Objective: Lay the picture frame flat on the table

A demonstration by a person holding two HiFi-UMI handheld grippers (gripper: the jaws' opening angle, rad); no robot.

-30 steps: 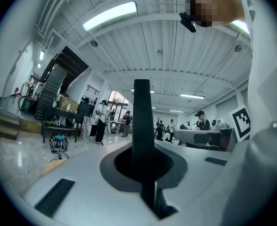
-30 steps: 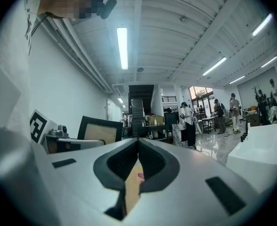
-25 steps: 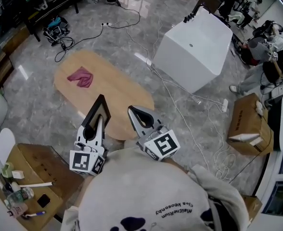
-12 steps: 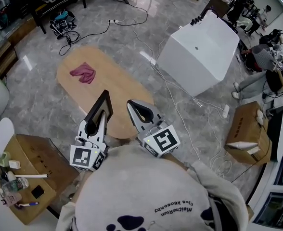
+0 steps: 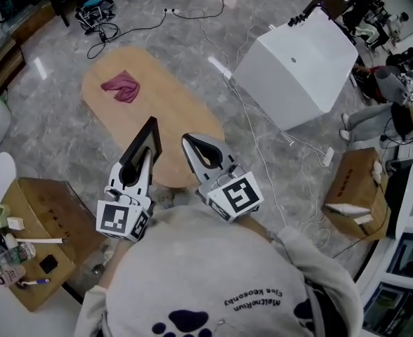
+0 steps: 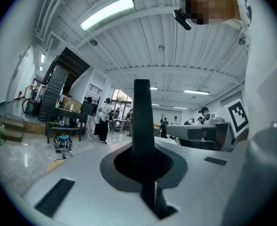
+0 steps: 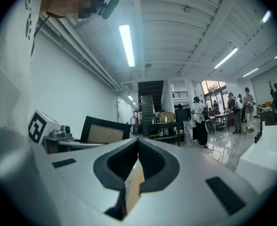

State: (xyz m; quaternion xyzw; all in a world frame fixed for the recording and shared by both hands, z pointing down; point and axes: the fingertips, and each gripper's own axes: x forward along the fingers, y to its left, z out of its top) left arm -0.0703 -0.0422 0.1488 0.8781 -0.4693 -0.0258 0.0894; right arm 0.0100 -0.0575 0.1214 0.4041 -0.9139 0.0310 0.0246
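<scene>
My left gripper [image 5: 146,168] is shut on the lower edge of the black picture frame [image 5: 142,148]. It holds the frame upright over the near end of the oval wooden table [image 5: 166,115]. In the left gripper view the frame [image 6: 142,108] shows edge-on as a dark bar rising from between the closed jaws of the left gripper [image 6: 142,147]. My right gripper [image 5: 187,140] hangs just right of the frame, shut with nothing in it. The right gripper view shows the right gripper [image 7: 137,140] with its jaws together, and the frame [image 7: 105,130] with its tan panel to the left.
A crumpled red cloth [image 5: 121,88] lies on the table's far end. A big white box [image 5: 298,65] stands on the floor to the right, with cables trailing past it. Cardboard boxes stand at the right [image 5: 350,188] and at the near left [image 5: 41,213].
The head view has drifted slightly. Both grippers and the frame keep the same pose over the table's near end.
</scene>
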